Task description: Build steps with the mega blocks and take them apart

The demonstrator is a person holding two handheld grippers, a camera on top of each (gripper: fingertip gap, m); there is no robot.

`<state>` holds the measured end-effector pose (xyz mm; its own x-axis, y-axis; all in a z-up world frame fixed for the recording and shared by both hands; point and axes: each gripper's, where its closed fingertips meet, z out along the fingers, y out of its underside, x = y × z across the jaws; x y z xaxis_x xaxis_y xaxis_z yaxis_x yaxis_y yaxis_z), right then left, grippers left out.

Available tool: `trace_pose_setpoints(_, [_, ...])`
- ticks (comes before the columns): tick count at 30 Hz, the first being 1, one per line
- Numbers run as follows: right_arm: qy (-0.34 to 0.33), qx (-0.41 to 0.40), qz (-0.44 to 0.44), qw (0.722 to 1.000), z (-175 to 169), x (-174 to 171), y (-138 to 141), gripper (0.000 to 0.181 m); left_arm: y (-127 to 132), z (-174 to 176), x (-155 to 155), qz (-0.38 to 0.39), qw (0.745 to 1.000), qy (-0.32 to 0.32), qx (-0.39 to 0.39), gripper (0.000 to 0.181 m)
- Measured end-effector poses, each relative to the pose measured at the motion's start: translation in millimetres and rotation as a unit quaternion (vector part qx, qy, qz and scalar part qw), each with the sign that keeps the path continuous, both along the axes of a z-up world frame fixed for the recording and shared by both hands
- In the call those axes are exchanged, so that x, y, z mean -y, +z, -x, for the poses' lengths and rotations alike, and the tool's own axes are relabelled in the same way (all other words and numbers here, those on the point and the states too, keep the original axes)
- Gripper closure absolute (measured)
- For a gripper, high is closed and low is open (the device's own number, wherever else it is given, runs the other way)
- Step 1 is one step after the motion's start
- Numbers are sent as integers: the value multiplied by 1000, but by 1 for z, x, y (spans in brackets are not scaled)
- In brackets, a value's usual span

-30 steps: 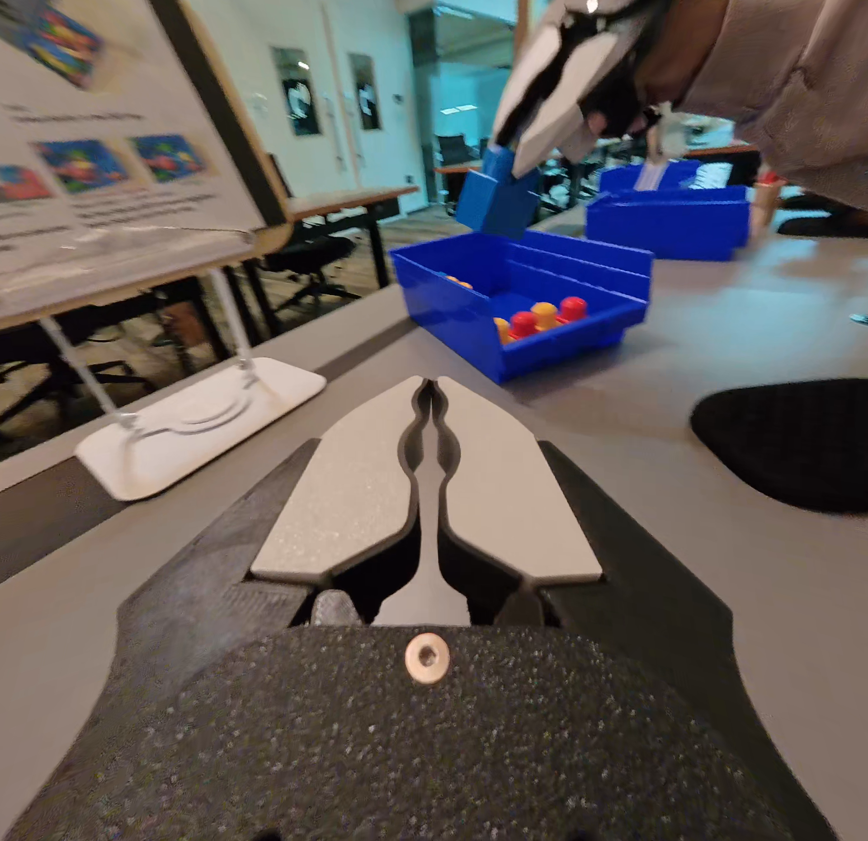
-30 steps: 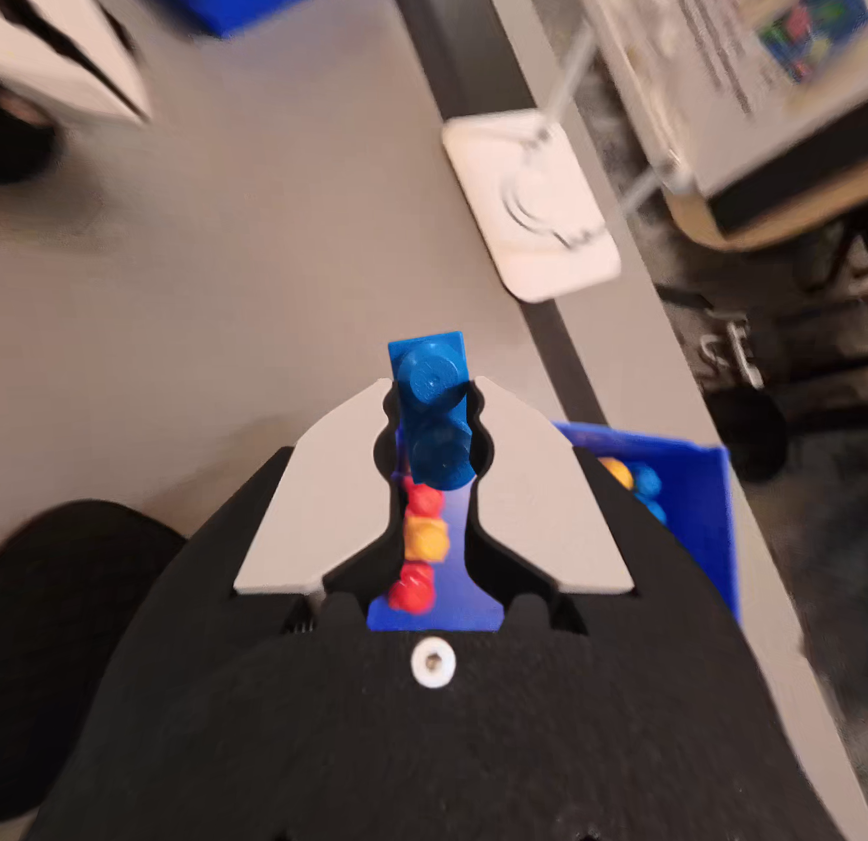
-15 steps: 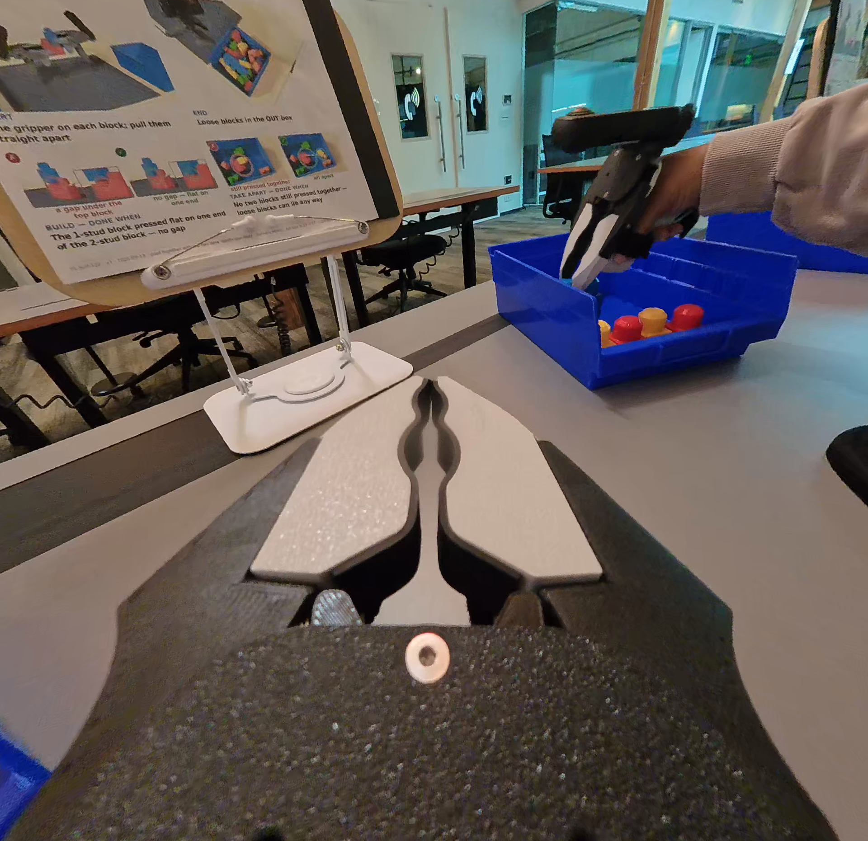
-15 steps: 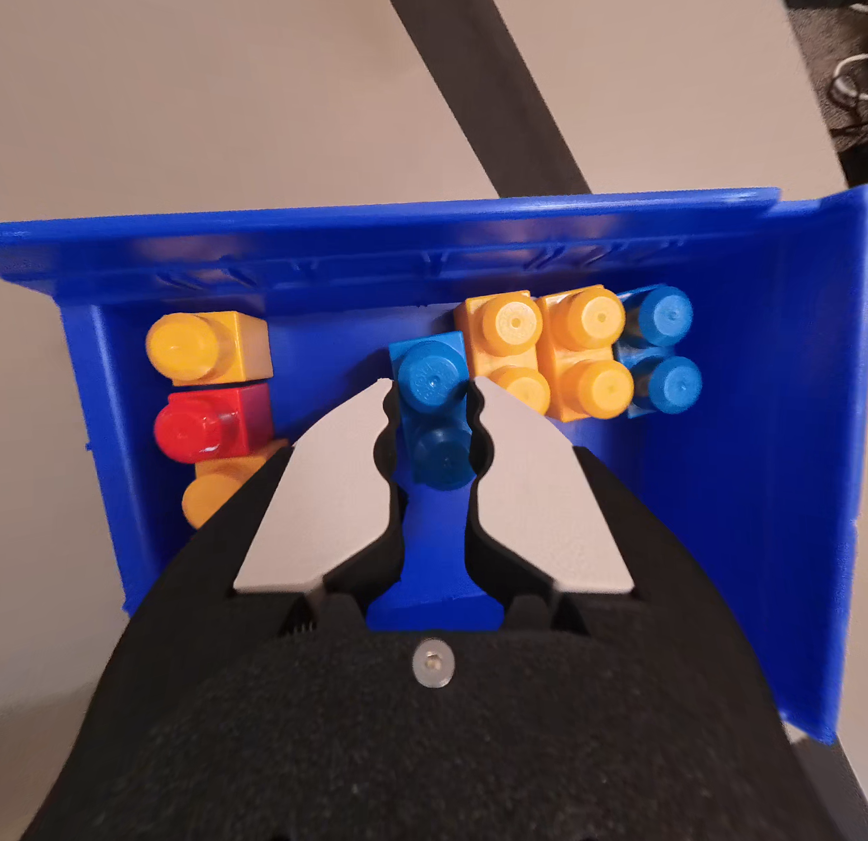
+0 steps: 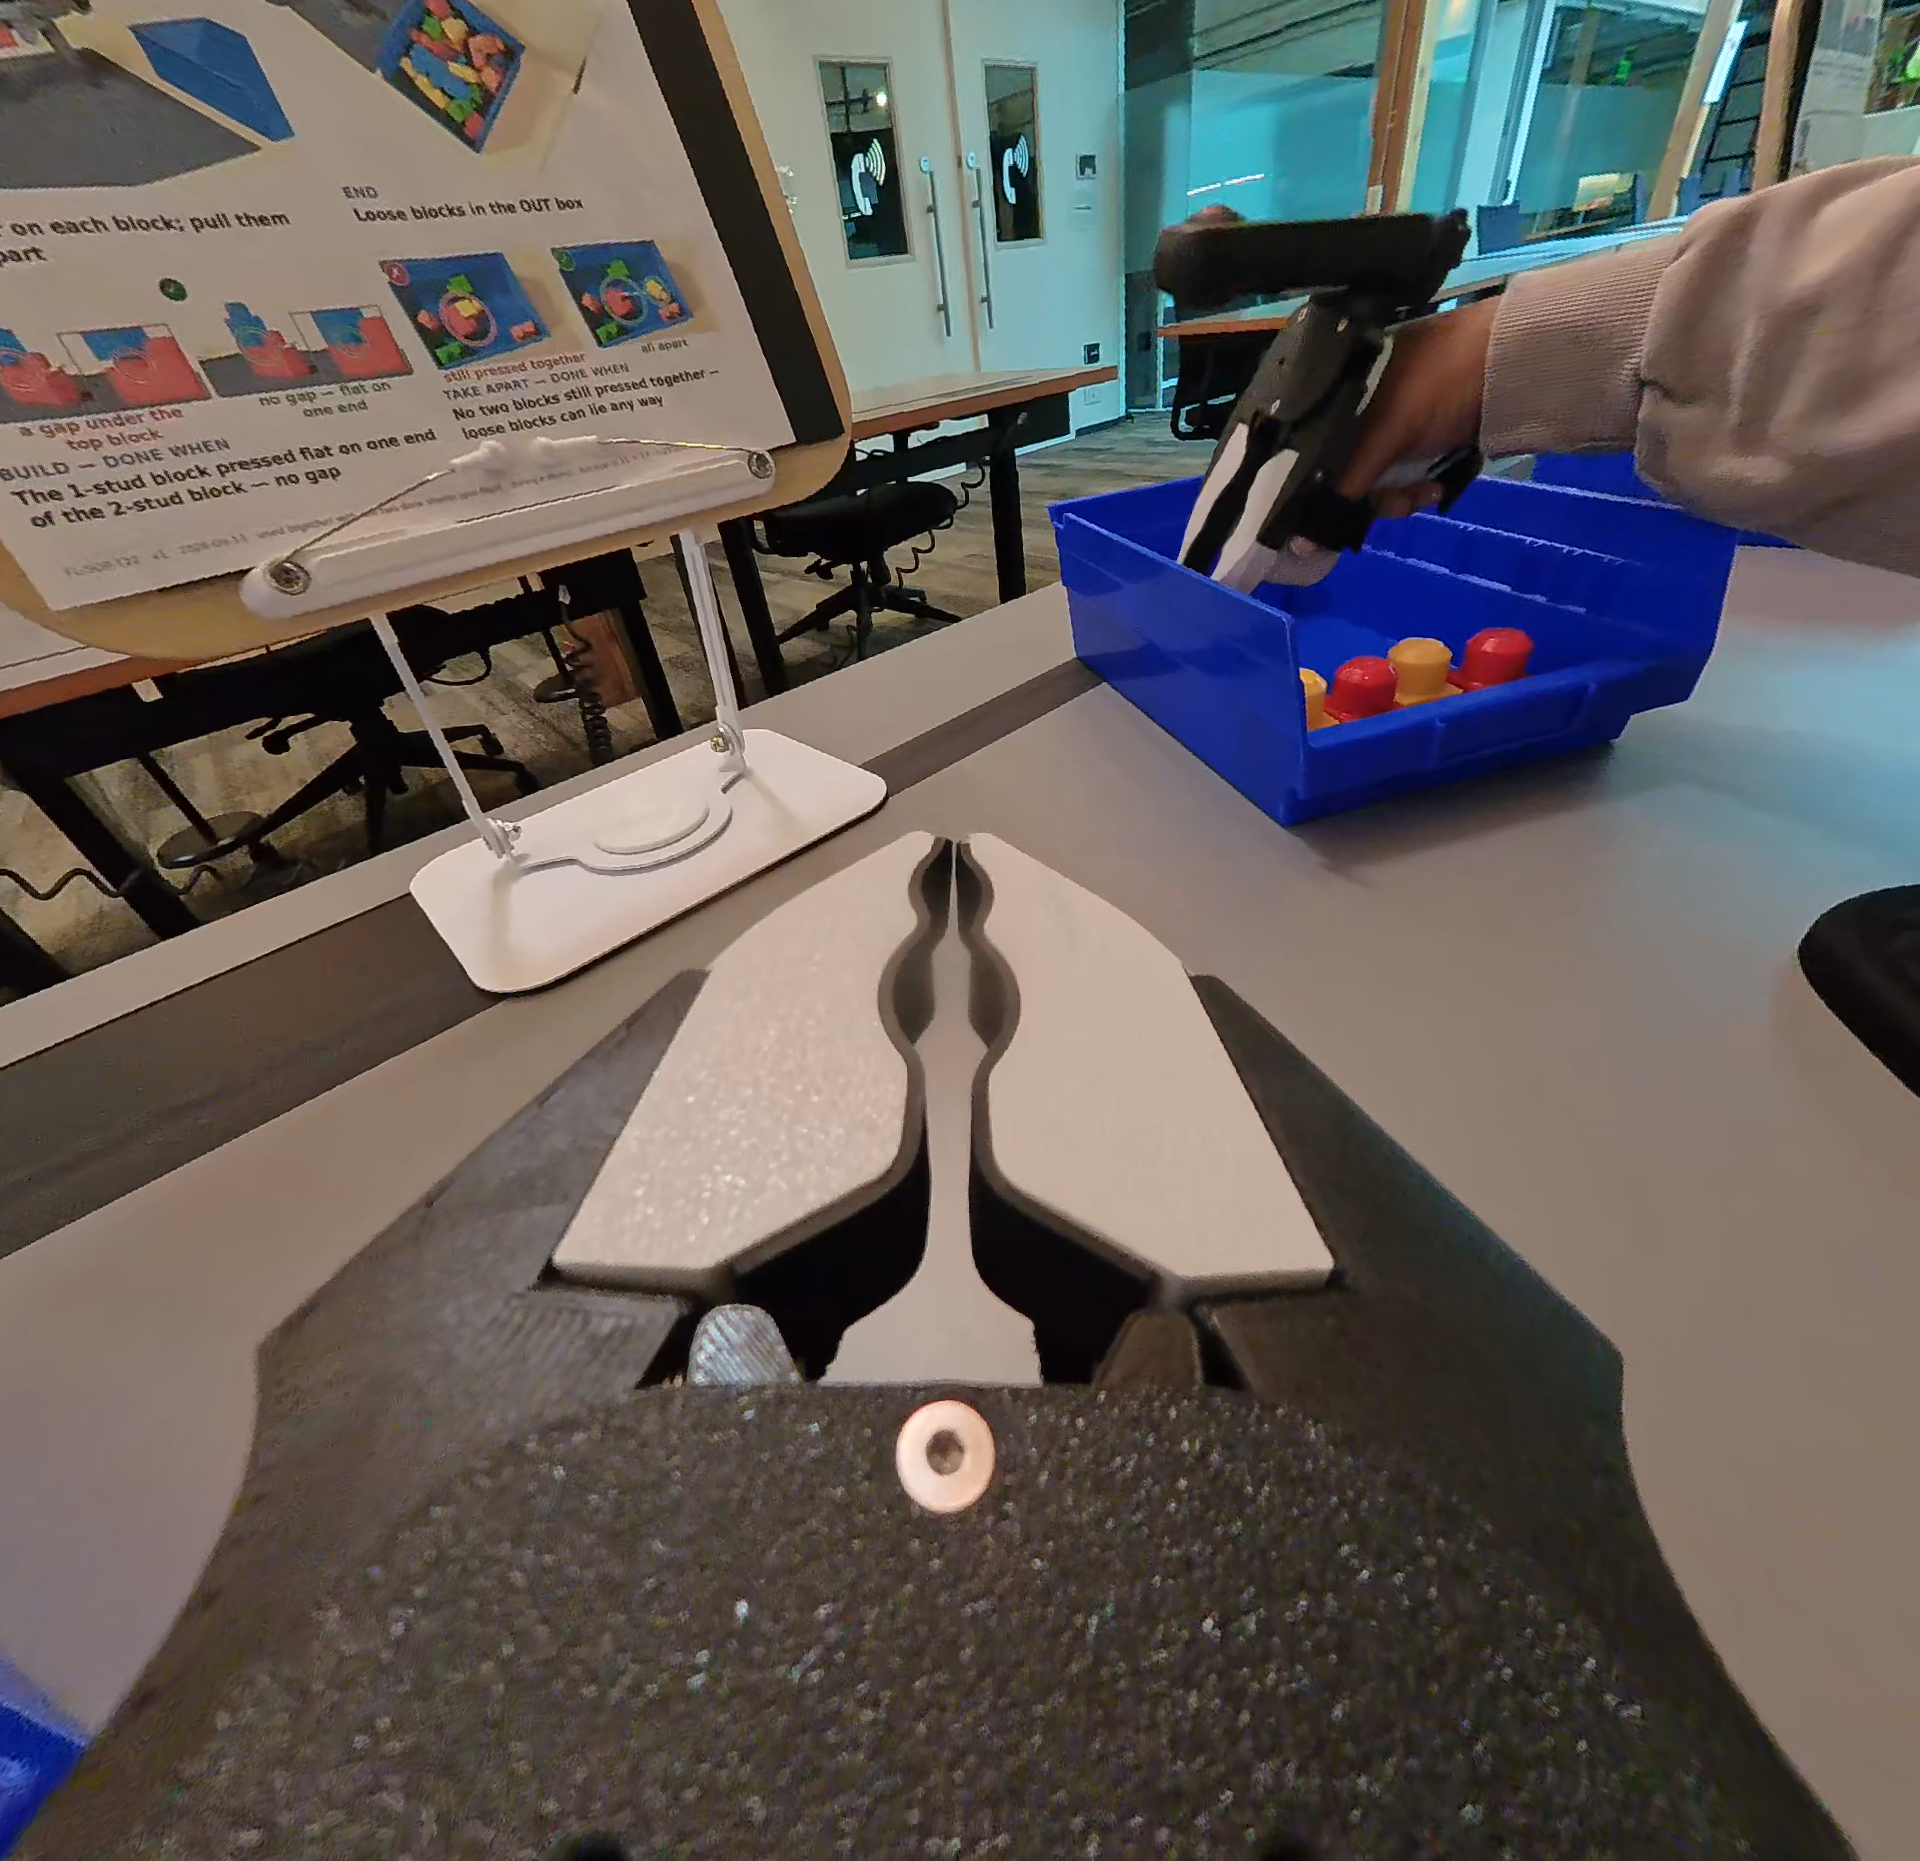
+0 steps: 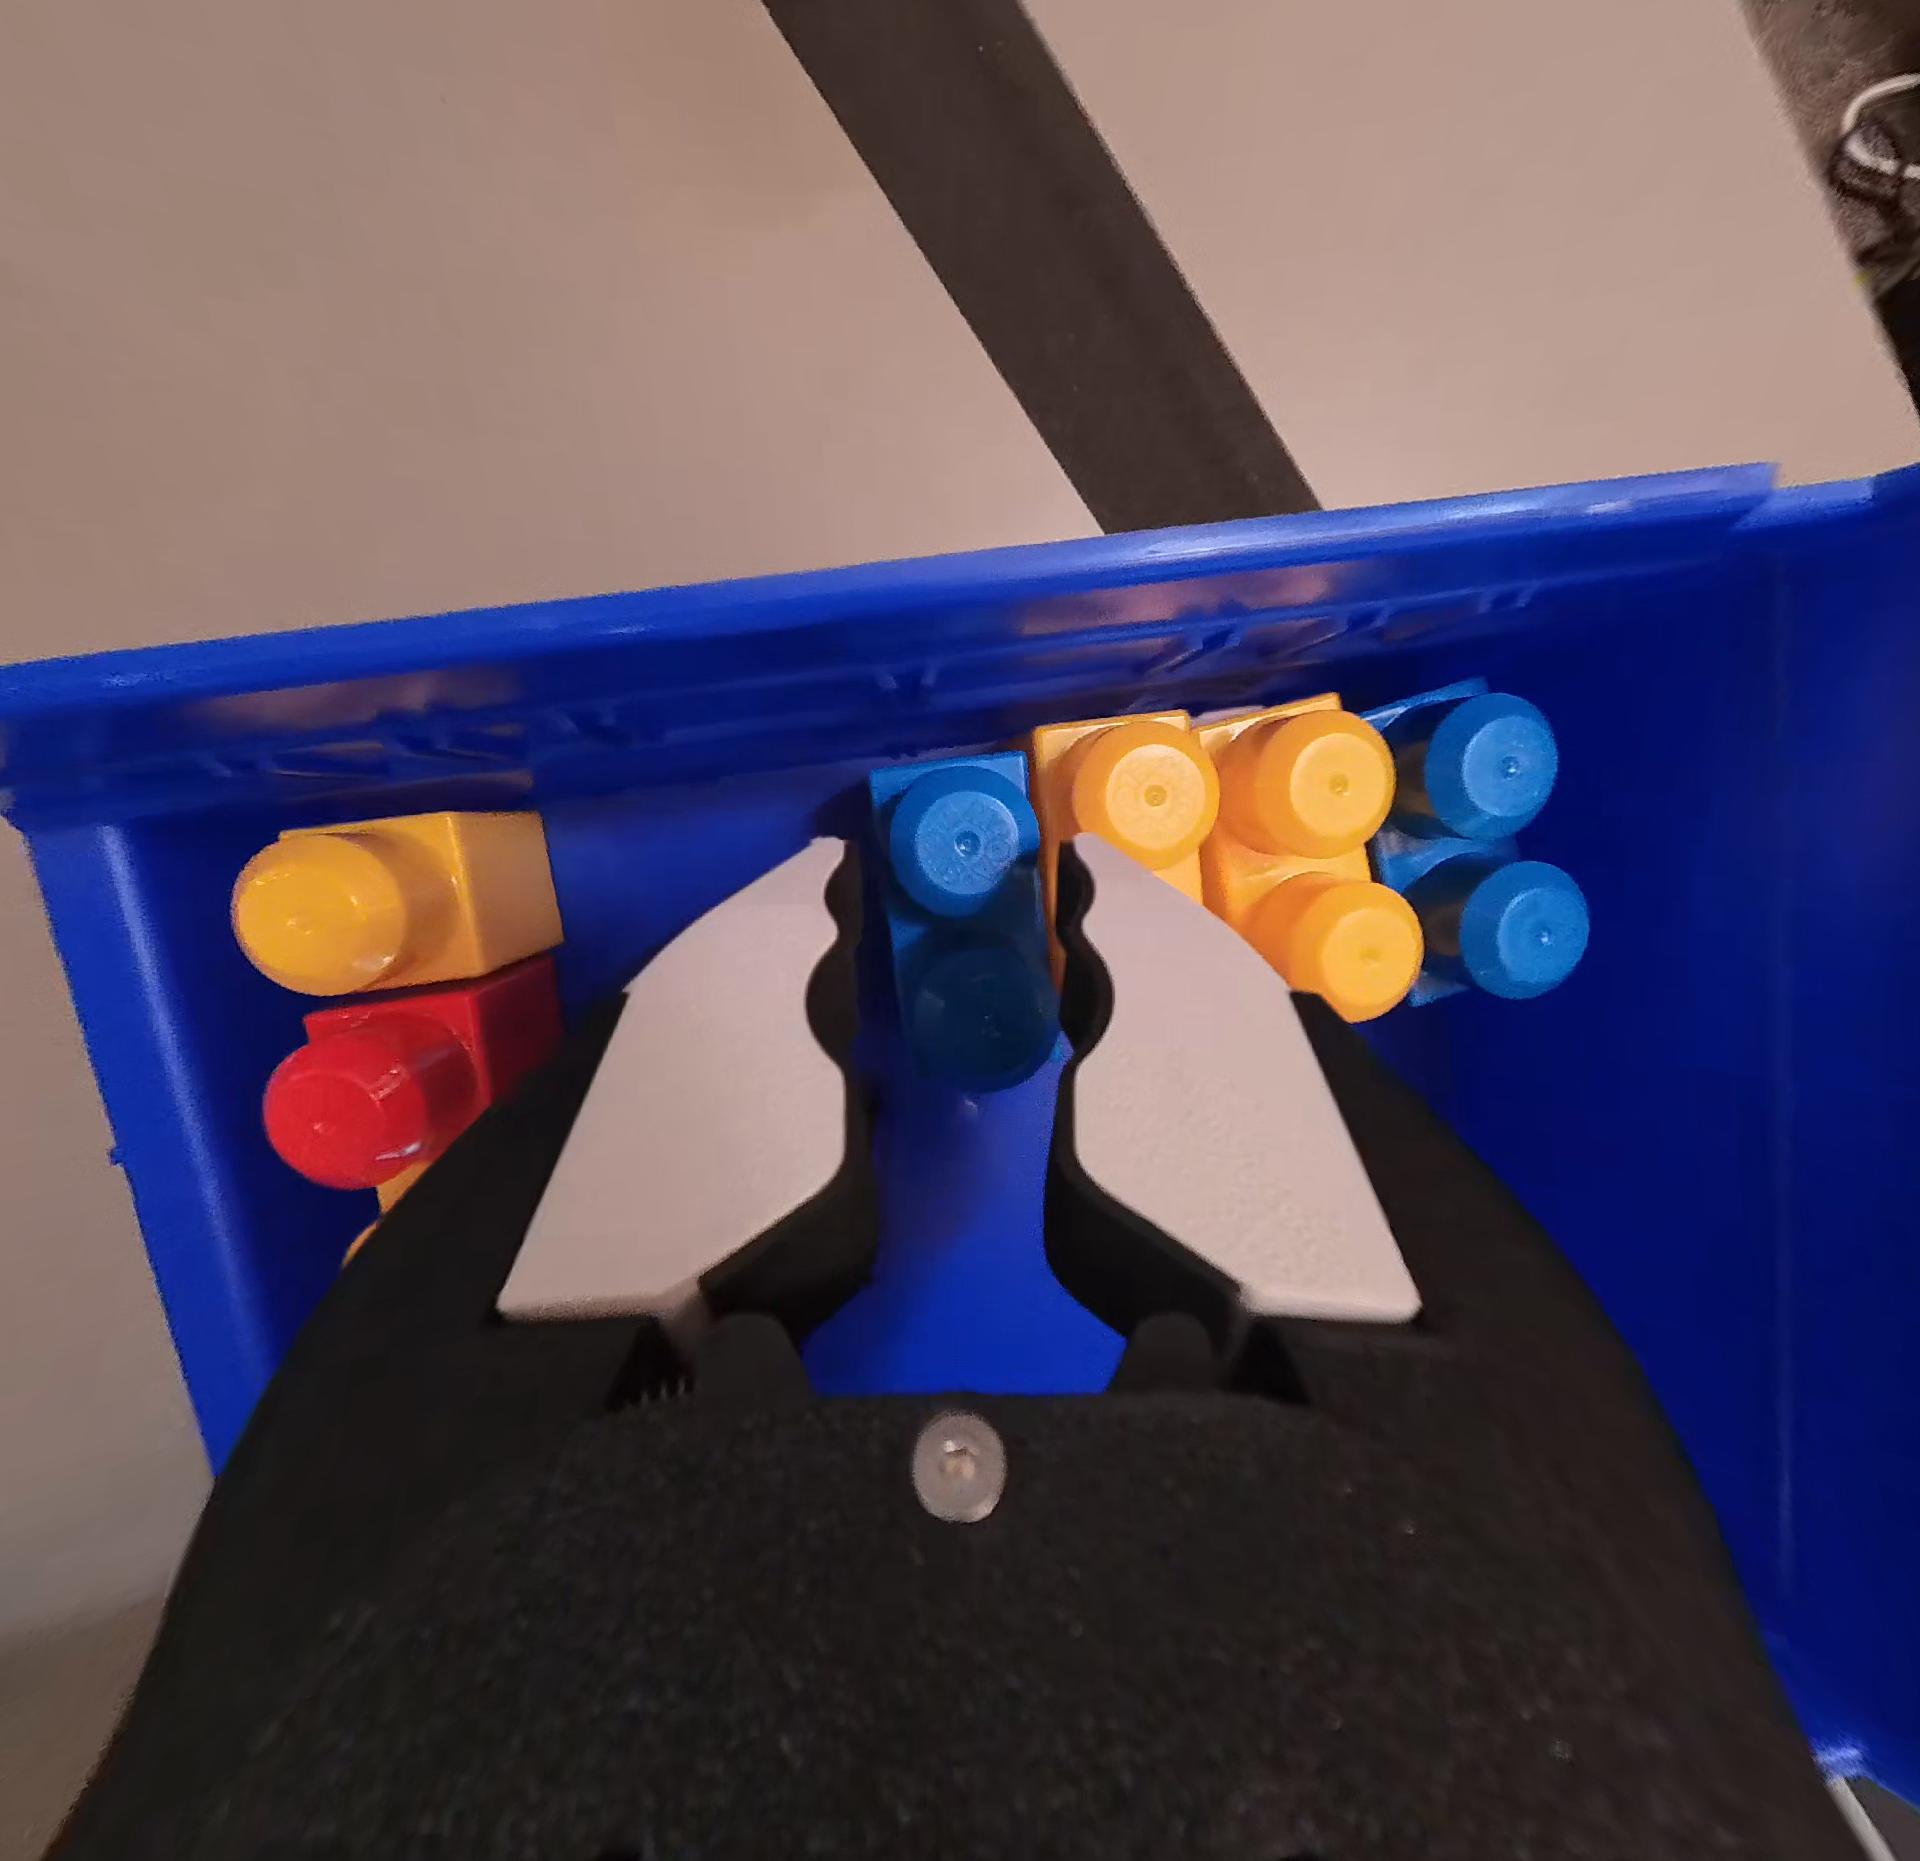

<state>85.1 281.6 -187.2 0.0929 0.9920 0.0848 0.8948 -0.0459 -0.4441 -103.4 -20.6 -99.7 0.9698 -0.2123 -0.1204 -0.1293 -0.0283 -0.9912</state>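
My right gripper (image 6: 956,855) reaches down into the blue bin (image 6: 935,606). Its jaws stand a little wider than the blue two-stud block (image 6: 961,918) between them, with a thin gap on each side. That block lies on the bin floor against the far wall. Beside it lie two yellow two-stud blocks (image 6: 1299,855) and another blue two-stud block (image 6: 1486,845). At the left are a yellow block (image 6: 395,902) and a red block (image 6: 405,1063). My left gripper (image 5: 951,850) is shut and empty, low over the grey table. The left wrist view shows the right gripper (image 5: 1231,554) in the bin (image 5: 1174,668).
An instruction board on a white stand (image 5: 644,855) is at the left of the table. A black mat (image 5: 1870,970) lies at the right edge. A dark strip (image 6: 1039,253) crosses the table. A person's sleeve (image 5: 1714,346) reaches in from the right.
My right gripper carried the blue two-stud block down into the bin, set it against the far wall, and its jaws have widened slightly. My left gripper stayed shut while its view swung left.
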Motion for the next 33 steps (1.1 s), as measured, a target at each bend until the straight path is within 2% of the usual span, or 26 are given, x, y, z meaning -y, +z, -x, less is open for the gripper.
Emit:
trace_pose_setpoints(1, [-2, -15, -1, 1000, 2, 1, 6, 144, 0, 0, 0, 0, 1000, -1, 0, 181])
trace_pose_setpoints(6, [-35, -128, -34, 991, 13, 18, 54, 145, 1, -1, 0, -2, 1000, -3, 1, 181])
trace_pose_setpoints(11, [-97, -261, -79, 957, 25, 60, 90, 152, 1, -2, 1, -3, 1000, -1, -6, 181])
trace_pose_setpoints(15, [-123, -325, -76, 934, 32, 103, 91, 153, 4, 3, 2, -8, 1000, 10, -12, 181])
trace_pose_setpoints(20, [-141, -359, -64, 920, 36, 148, 76, 156, 18, 25, 10, -20, 997, 60, -50, 181])
trace_pose_setpoints(23, [-146, -367, -63, 917, 36, 169, 66, 158, 31, 58, 21, -20, 992, 115, -44, 181])
trace_pose_setpoints(27, [-154, -379, -71, 910, 34, 187, 56, 159, 42, 124, 45, -2, 977, 212, -20, 175])
trace_pose_setpoints(33, [-146, -393, -89, 904, 30, 199, 47, 162, 24, 230, 81, 67, 934, 351, 3, 157])
